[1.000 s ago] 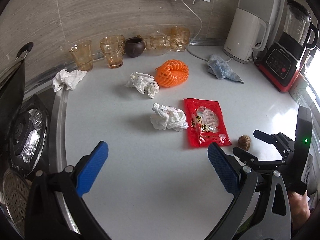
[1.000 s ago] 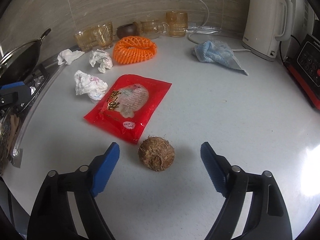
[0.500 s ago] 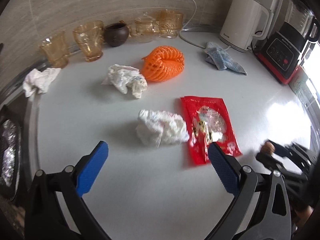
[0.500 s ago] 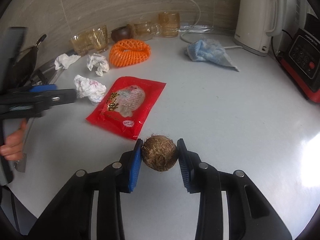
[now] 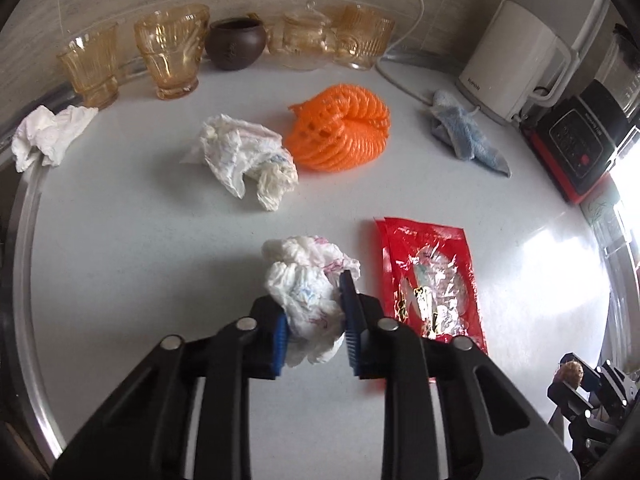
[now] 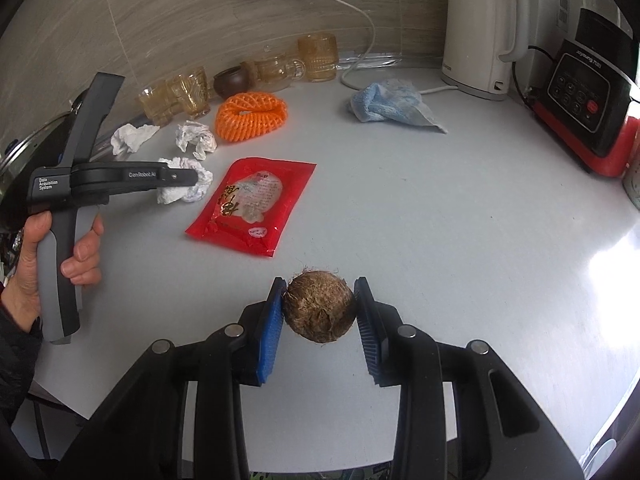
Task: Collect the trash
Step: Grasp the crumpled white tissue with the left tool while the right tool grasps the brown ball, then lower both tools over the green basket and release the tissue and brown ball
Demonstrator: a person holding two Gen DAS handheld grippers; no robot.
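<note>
The crumpled tissue nearest the red snack packet is now pinched between the blue pads of the left gripper; 0.5 s ago that gripper was spread wide and short of the tissue, so it has advanced and closed in the interval. The tissue bulges forward past the fingertips and appears to rest on the white surface, just left of the packet. The right gripper remains clamped on the brown hairy husk ball, as at 0.5 s ago; a second ago its jaws stood wide apart around the ball. The ball now sits against the pads near the fingertips; whether it touches the surface cannot be told. From the right wrist view the left gripper lies roughly level, pointing rightward over the tissue, with the left hand wrapped around its grey handle. Uncollected on the surface: a second crumpled tissue beside the orange foam net, a third tissue wad at the left edge, and a blue cloth near the white kettle. Amber glass cups and a brown pot line the back wall; a red-and-black blender base stands at right.
</note>
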